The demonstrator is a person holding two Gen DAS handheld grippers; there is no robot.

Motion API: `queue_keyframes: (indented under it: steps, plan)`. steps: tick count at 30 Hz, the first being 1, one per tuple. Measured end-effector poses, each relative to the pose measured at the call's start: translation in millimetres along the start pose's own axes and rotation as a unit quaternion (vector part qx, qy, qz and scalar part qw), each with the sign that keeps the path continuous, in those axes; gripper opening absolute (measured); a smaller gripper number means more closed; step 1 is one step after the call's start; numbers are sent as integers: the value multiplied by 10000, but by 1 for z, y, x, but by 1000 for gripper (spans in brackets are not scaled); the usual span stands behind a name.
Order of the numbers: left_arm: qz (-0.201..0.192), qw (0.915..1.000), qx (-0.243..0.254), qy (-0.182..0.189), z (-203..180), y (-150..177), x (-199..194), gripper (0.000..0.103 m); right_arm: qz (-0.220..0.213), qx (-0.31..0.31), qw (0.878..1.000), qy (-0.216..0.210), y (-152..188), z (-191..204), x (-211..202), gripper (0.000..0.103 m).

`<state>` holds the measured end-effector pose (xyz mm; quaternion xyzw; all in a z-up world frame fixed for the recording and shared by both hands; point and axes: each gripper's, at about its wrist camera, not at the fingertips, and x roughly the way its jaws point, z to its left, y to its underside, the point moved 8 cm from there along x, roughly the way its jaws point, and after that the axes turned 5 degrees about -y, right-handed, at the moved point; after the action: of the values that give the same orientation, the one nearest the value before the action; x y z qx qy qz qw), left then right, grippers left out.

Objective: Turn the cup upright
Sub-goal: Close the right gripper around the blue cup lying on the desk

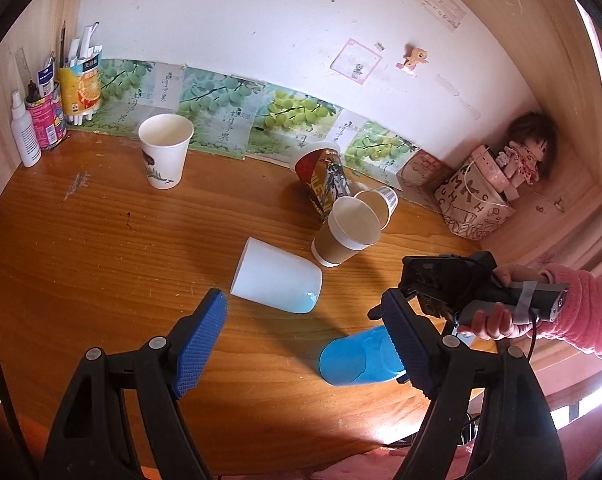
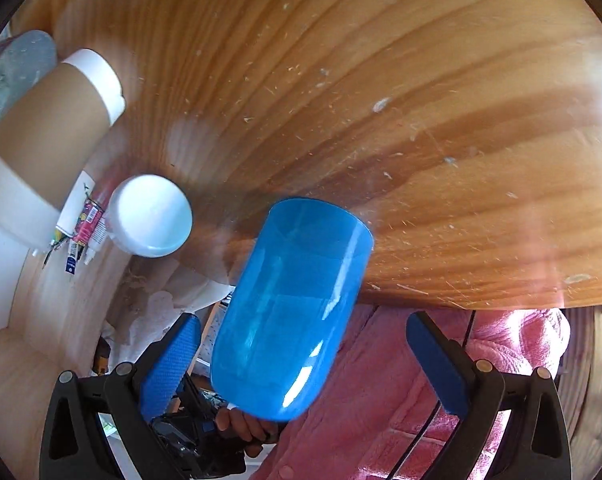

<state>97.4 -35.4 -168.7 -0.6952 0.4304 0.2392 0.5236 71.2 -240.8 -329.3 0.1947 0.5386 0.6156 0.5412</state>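
Right wrist view puts the blue cup [image 2: 289, 312] lying on its side directly ahead of the right gripper [image 2: 313, 364], between its two spread fingers but touched by neither — the jaws stand wide apart and hold nothing. The cup's long axis runs roughly along the gripper's forward line, rounded end nearest us, and it overhangs or lies at the near edge of the desk [image 2: 381, 100]. We judge the right hand far the nearer, so the coming grasp falls to it.

From the left wrist view, the blue cup [image 1: 361, 356] sits partly behind the right finger of the left gripper [image 1: 309, 340], which is also spread and empty. Beyond the blue cup lies a white cup [image 1: 277, 282] on its side; further off, a brown-sleeved cup [image 1: 347, 232] leans against a printed cup [image 1: 325, 184], and a paper cup [image 1: 165, 150] stands upright. None of these crowds the blue cup — only the desk edge asks for care.
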Motion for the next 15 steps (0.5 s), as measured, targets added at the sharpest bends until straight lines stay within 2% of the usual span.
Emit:
queue_keyframes:
  steps: [5, 13, 15]
  plan:
    - [91, 9998, -98, -125, 4, 4, 3, 82, 127, 3, 9999, 109, -4, 8, 10, 101]
    - [109, 9997, -124, -170, 3, 4, 5, 82, 118, -187, 9996, 188, -3, 20, 10, 75]
    - [103, 9998, -111, -148, 2, 3, 4, 82, 68, -287, 9994, 172, -1, 26, 12, 74]
